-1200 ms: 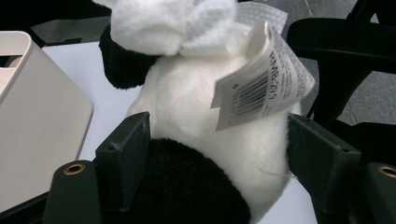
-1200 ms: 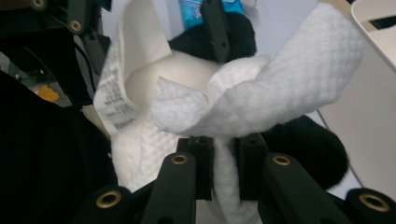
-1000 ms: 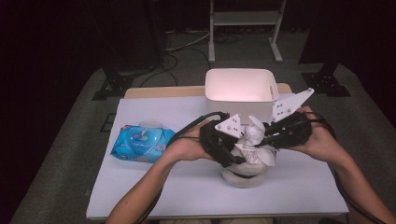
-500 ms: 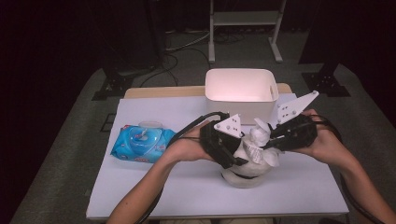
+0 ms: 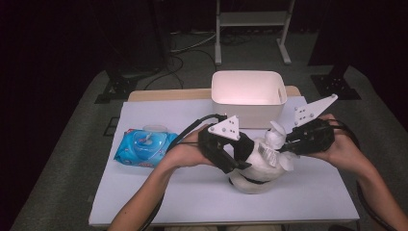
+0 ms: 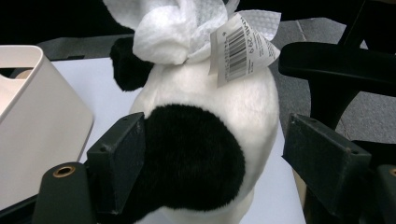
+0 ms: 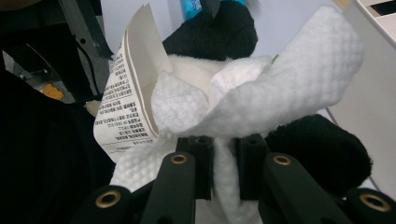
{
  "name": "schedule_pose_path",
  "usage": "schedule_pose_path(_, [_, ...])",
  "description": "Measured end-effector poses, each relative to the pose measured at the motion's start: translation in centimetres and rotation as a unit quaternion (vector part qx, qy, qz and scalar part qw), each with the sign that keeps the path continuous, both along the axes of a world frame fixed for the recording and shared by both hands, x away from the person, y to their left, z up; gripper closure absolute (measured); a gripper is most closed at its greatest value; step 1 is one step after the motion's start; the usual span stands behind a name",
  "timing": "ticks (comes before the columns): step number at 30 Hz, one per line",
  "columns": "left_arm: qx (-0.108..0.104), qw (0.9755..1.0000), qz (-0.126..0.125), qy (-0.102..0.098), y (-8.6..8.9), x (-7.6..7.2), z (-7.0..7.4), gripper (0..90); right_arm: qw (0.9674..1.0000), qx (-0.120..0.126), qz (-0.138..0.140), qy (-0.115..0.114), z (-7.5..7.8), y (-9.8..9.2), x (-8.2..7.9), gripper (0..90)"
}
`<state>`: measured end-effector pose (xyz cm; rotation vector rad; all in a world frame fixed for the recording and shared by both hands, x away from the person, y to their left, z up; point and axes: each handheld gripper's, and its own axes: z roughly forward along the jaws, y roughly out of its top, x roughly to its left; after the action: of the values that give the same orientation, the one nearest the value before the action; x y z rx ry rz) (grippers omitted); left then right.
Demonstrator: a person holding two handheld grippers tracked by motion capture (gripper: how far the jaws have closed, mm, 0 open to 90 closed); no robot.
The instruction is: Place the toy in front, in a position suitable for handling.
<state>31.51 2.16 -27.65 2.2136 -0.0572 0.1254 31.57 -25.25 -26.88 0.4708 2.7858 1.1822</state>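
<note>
Wipe (image 7: 261, 100) pinched in right gripper (image 7: 223, 156) atop plush toy (image 6: 205, 154); left gripper (image 6: 215, 158) jaws just opening, straddling its body

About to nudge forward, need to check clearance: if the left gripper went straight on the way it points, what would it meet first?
The left gripper points at the plush toy, whose black-and-white body already sits between its open jaws. Going on, the toy would likely press into the gripper's throat first. Depth is hard to judge.
</note>
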Motion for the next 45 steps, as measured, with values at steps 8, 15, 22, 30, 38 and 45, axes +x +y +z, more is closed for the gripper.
schedule_pose_path(8, [0.025, 0.9994, 0.014, 0.019, 0.5, 0.8, -1.6, 20.0, 0.9998, 0.001, -0.018, 0.003, -0.3, -0.9, 0.1, 79.2])
schedule_pose_path(15, [0.035, 0.9982, 0.006, 0.047, -0.2, 1.4, -3.5, 19.0, 0.9997, 0.006, -0.022, 0.009, -0.5, -1.6, 0.0, 79.1])
schedule_pose_path(22, [0.016, 0.9958, -0.001, 0.091, -1.5, 2.3, -5.5, 19.6, 0.9998, 0.008, -0.016, 0.012, -0.6, -1.6, -0.3, 79.1])
schedule_pose_path(30, [-0.011, 0.9925, 0.016, 0.12, -0.4, 3.3, -4.7, 31.9, 0.9992, 0.035, -0.014, -0.011, -0.1, -1.3, -0.2, 79.1])
schedule_pose_path(38, [-0.021, 0.9929, 0.035, 0.112, 1.7, 3.7, -3.0, 32.9, 0.9988, 0.045, -0.009, -0.016, 0.2, 0.1, 0.8, 79.5])
schedule_pose_path(45, [0.009, 0.9955, 0.034, 0.088, 1.2, 3.1, -3.2, 32.9, 0.9992, 0.037, 0.011, -0.013, 0.2, 1.5, 0.9, 79.8])
